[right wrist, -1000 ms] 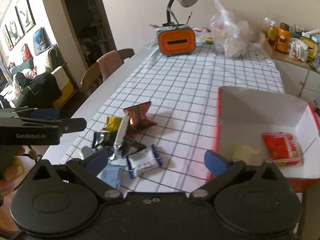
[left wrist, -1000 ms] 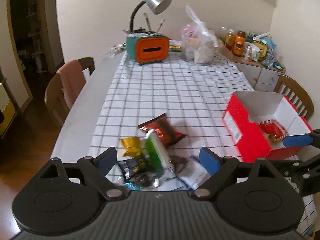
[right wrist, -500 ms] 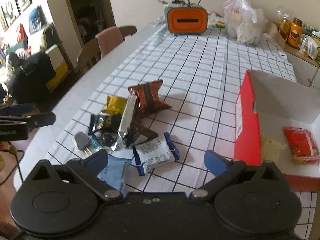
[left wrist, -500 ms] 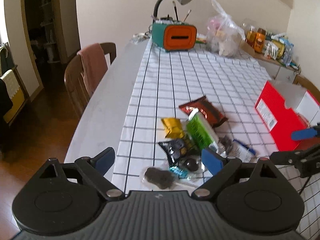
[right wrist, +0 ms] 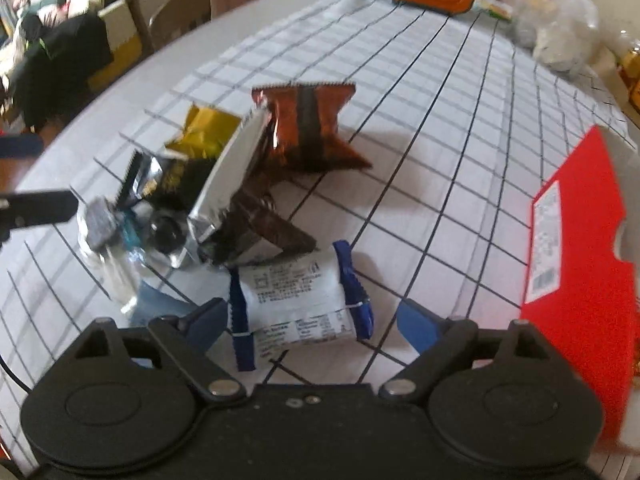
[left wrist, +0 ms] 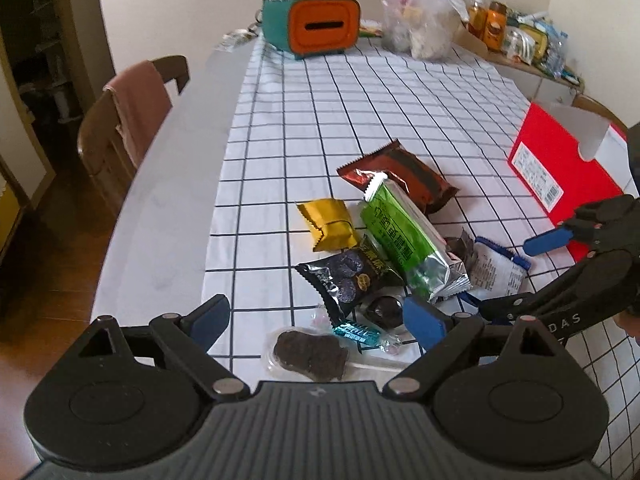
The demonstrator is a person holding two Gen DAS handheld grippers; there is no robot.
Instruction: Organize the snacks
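A pile of snack packets lies on the checked tablecloth: a green packet, a brown packet, a gold packet, a black packet and a dark cookie in clear wrap. A white and blue packet lies right in front of my open right gripper, between its fingers. My left gripper is open and empty, just above the cookie. The red box stands to the right; it also shows in the right wrist view.
An orange and teal holder and a plastic bag stand at the table's far end. A chair with a pink cloth is at the left. A cluttered sideboard is at the far right.
Both grippers have moved down and closer to the snack pile. The right gripper has come up to the white and blue packet. The box's inside has left the right wrist view.
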